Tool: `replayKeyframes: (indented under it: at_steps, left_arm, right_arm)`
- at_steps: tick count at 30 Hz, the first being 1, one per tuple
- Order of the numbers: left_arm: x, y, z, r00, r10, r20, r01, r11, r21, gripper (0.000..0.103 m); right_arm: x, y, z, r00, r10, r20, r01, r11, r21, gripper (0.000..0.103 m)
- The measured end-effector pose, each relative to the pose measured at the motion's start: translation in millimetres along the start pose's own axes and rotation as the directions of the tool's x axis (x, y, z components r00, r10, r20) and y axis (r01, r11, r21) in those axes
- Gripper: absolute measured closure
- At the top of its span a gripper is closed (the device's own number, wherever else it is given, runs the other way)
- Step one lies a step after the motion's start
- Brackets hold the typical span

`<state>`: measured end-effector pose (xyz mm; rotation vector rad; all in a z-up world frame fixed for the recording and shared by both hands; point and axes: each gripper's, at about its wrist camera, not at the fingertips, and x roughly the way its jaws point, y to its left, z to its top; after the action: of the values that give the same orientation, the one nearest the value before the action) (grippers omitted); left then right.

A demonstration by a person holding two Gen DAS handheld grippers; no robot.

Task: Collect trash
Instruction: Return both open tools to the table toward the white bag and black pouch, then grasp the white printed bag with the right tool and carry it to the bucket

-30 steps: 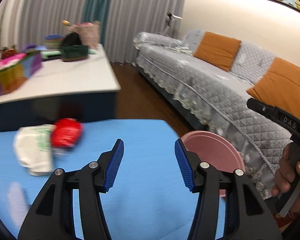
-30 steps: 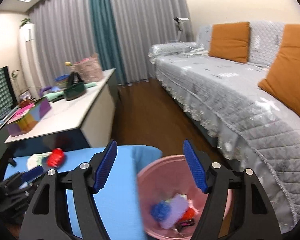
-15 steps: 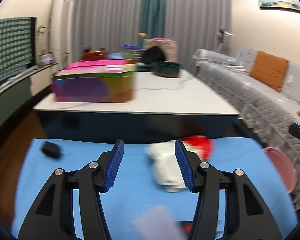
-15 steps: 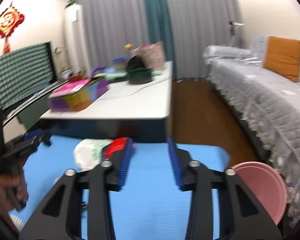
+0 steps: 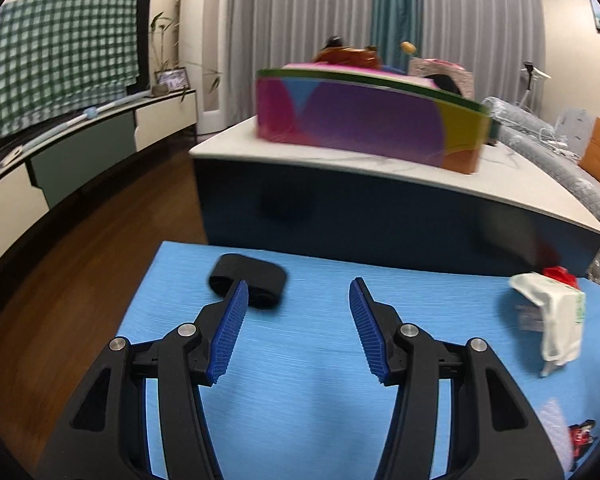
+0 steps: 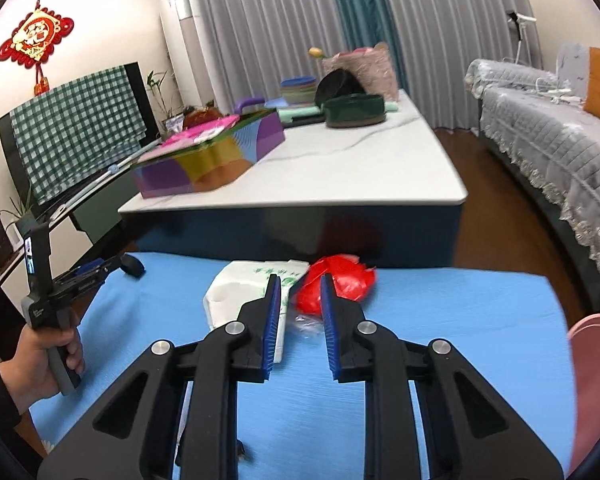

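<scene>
On the blue mat [image 5: 300,360] lies a black band-like piece [image 5: 247,279], just beyond my left gripper [image 5: 296,294], which is open and empty. A white crumpled bag [image 5: 556,316] and red wrapper [image 5: 560,274] lie at the mat's right. In the right wrist view the white bag [image 6: 244,284] and the red wrapper [image 6: 340,280] lie just ahead of my right gripper [image 6: 298,284], whose jaws are narrowed with a gap and hold nothing. The pink bin [image 6: 592,380] is at the right edge. The left gripper [image 6: 100,272] shows at the left.
A white-topped table [image 6: 360,172] stands behind the mat, carrying a colourful box [image 6: 212,160], a green bowl [image 6: 354,110] and other items. A grey sofa [image 6: 548,132] is at the right. A TV cabinet [image 5: 80,148] is at the left. Small scraps [image 5: 572,432] lie at the mat's right.
Both grippers have swung left, away from the pink bin toward the mat. The right gripper's jaws have narrowed. The left gripper now faces the black piece.
</scene>
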<state>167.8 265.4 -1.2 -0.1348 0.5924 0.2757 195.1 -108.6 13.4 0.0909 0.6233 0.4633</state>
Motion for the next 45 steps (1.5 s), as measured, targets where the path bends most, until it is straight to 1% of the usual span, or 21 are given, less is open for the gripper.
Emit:
replayKeyframes:
  at_steps: [2, 4, 5, 7, 9, 12, 13, 16, 18, 19, 20, 21, 22, 23, 24, 25, 29, 31, 38, 42, 45]
  left_arm:
    - [6, 11, 1, 1.0, 0.009, -0.005, -0.009, 1.0, -0.012, 0.051]
    - [15, 21, 0, 1.0, 0.017, -0.018, -0.018, 1.0, -0.023, 0.051]
    - [19, 27, 1, 1.0, 0.017, -0.026, -0.018, 0.999, -0.033, 0.051]
    - [26, 35, 3, 0.999, 0.016, -0.037, -0.018, 0.999, -0.052, 0.051]
    - [31, 42, 6, 0.999, 0.018, -0.045, -0.021, 0.997, -0.068, 0.051]
    - [43, 55, 8, 0.997, 0.013, -0.073, -0.02, 0.995, -0.1, 0.051]
    - [49, 57, 10, 0.995, 0.009, -0.098, -0.02, 0.994, -0.107, 0.051]
    - [55, 57, 10, 0.993, -0.008, -0.12, -0.005, 0.994, -0.109, 0.051]
    - [60, 53, 9, 0.989, -0.015, -0.149, 0.001, 0.996, -0.094, 0.051]
    - [61, 52, 9, 0.988, -0.016, -0.156, 0.003, 0.996, -0.089, 0.052]
    - [62, 51, 9, 0.987, -0.022, -0.159, 0.008, 0.996, -0.088, 0.058]
    - [62, 51, 8, 0.986, -0.03, -0.165, 0.015, 0.996, -0.09, 0.061]
    - [63, 52, 7, 0.985, -0.031, -0.171, 0.015, 0.996, -0.093, 0.066]
    - [64, 53, 7, 0.984, -0.034, -0.174, 0.017, 0.995, -0.097, 0.076]
    - [64, 53, 6, 0.984, -0.039, -0.176, 0.022, 0.995, -0.1, 0.08]
    - [63, 53, 5, 0.983, -0.045, -0.175, 0.028, 0.995, -0.1, 0.088]
    - [52, 45, 2, 0.988, -0.039, -0.149, 0.028, 0.997, -0.077, 0.094]
    - [47, 41, 1, 0.99, -0.028, -0.136, 0.019, 0.998, -0.065, 0.095]
    - [17, 25, 0, 0.996, -0.022, -0.082, 0.017, 0.998, -0.058, 0.095]
    - [-2, 5, 0, 0.998, -0.04, -0.056, 0.039, 0.999, -0.024, 0.095]
    - [-19, -12, -3, 0.997, -0.063, -0.041, 0.063, 0.998, -0.011, 0.095]
  right_arm:
    - [9, 0, -2, 1.0, 0.008, -0.016, -0.007, 1.0, 0.008, 0.08]
    - [22, 2, -5, 0.999, 0.018, -0.045, -0.017, 1.0, 0.019, 0.073]
    - [27, 3, -5, 0.998, 0.02, -0.054, -0.018, 1.0, 0.024, 0.072]
    - [35, 4, -7, 0.997, 0.029, -0.072, -0.027, 0.999, 0.033, 0.063]
    - [44, 6, -9, 0.995, 0.039, -0.093, -0.036, 0.999, 0.035, 0.06]
    - [54, 10, -12, 0.992, 0.053, -0.117, -0.05, 0.998, 0.029, 0.058]
    - [57, 10, -13, 0.991, 0.057, -0.125, -0.054, 0.998, 0.025, 0.058]
    - [68, 11, -17, 0.986, 0.057, -0.154, -0.053, 0.998, 0.026, 0.058]
    - [73, 10, -19, 0.983, 0.068, -0.173, -0.062, 0.997, 0.036, 0.058]
    - [75, 12, -20, 0.981, 0.074, -0.18, -0.069, 0.997, 0.034, 0.058]
    - [77, 13, -20, 0.979, 0.082, -0.185, -0.078, 0.997, 0.031, 0.058]
    - [78, 15, -19, 0.978, 0.09, -0.189, -0.086, 0.996, 0.027, 0.06]
    - [79, 17, -20, 0.976, 0.097, -0.193, -0.094, 0.995, 0.023, 0.065]
    - [80, 21, -21, 0.975, 0.1, -0.198, -0.1, 0.995, 0.009, 0.07]
    - [80, 24, -22, 0.974, 0.098, -0.202, -0.101, 0.995, -0.008, 0.082]
    - [80, 28, -24, 0.974, 0.094, -0.204, -0.102, 0.994, -0.028, 0.087]
    - [73, 32, -23, 0.977, 0.097, -0.191, -0.108, 0.993, -0.052, 0.092]
    - [66, 31, -19, 0.98, 0.093, -0.174, -0.104, 0.993, -0.059, 0.095]
    - [34, 34, -2, 0.988, 0.11, -0.112, -0.119, 0.99, -0.077, 0.096]
    - [15, 34, 3, 0.991, 0.106, -0.087, -0.114, 0.99, -0.086, 0.096]
    - [2, 34, 4, 0.994, 0.085, -0.074, -0.092, 0.991, -0.099, 0.096]
